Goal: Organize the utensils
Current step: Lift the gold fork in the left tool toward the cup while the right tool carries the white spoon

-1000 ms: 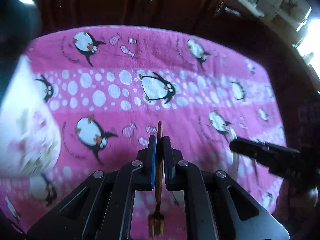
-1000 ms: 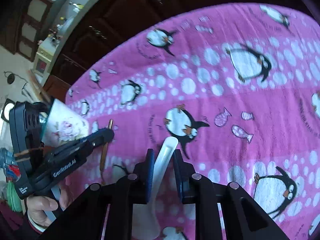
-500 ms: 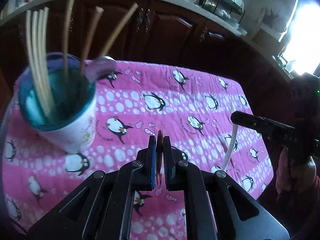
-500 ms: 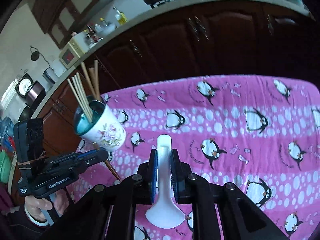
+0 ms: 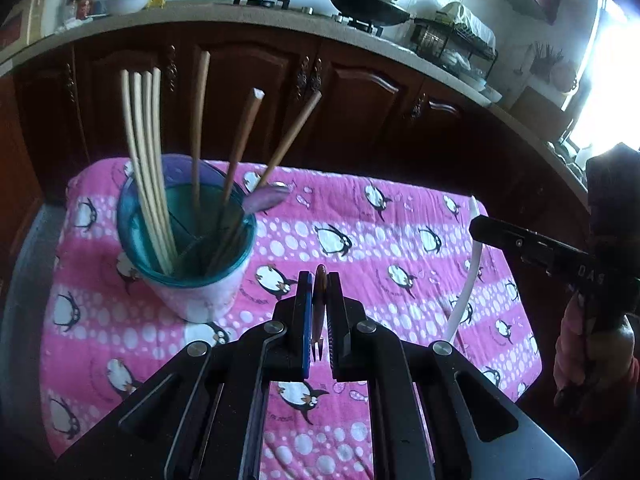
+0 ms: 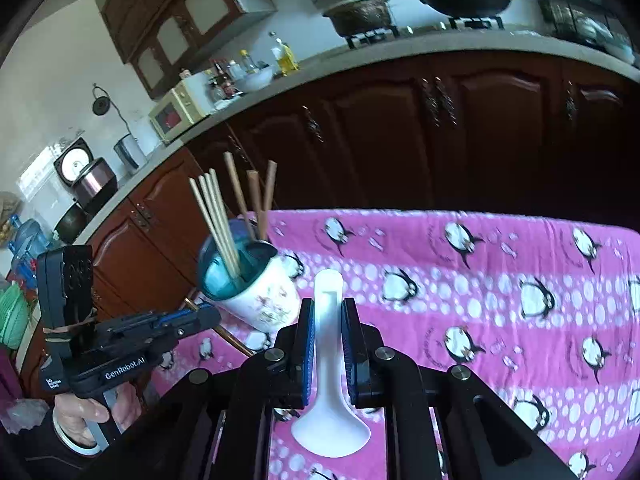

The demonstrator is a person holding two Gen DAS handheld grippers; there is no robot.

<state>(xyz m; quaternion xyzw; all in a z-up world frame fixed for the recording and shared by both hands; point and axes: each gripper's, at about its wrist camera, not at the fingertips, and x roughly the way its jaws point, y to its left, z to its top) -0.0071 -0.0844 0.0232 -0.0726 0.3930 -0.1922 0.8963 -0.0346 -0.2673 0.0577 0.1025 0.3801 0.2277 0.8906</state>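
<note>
While the pink penguin cloth (image 5: 400, 216) spreads over the counter below the dark cabinets (image 6: 400, 128), the step in hand looks like the carry: both utensils are lifted and have yet to go into the cup (image 5: 188, 264). That cup stands on the cloth's left part, already holding pale chopsticks (image 5: 146, 168), brown chopsticks (image 5: 244, 140) and a purple spoon (image 5: 266, 199). Right hand-held gripper (image 6: 327, 328) is clamped on the white spoon (image 6: 329, 380) by its handle, bowl hanging toward the camera. Left hand-held gripper (image 5: 319, 308) is closed on the small fork (image 5: 319, 320), tines pointing back at the camera. Next, each utensil probably needs tipping end-down over the cup's mouth, threading between the standing sticks before release, one at a time.
</note>
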